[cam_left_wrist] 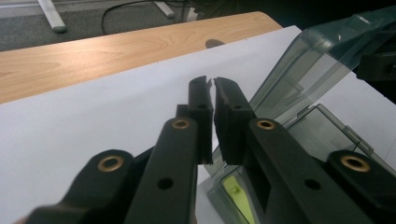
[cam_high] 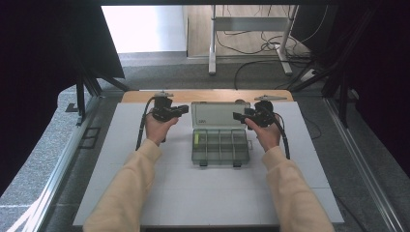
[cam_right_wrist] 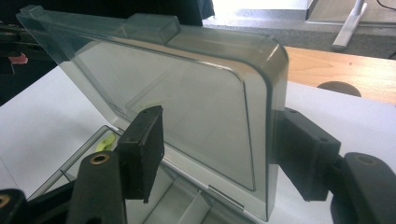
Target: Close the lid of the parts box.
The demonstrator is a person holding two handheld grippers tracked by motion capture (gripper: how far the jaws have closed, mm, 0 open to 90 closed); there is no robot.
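A clear grey compartment box (cam_high: 220, 151) lies at the middle of the white board, its lid (cam_high: 220, 114) standing upright at the back. A yellow-green piece (cam_high: 197, 139) sits in the leftmost compartment, also in the left gripper view (cam_left_wrist: 238, 193). My left gripper (cam_high: 185, 109) hovers by the lid's left edge; its jaws (cam_left_wrist: 213, 84) are shut with nothing between them. My right gripper (cam_high: 237, 116) is at the lid's right edge. Its jaws (cam_right_wrist: 219, 119) stand wide, one in front of the lid (cam_right_wrist: 187, 107) and one behind, and the front pad (cam_right_wrist: 142, 149) is clear of the plastic.
The white board (cam_high: 193, 193) covers a wooden table whose bare strip (cam_high: 208, 95) shows at the far edge. Beyond it are a metal table frame (cam_high: 212, 43) and cables on the floor. Dark frames and curtains flank both sides.
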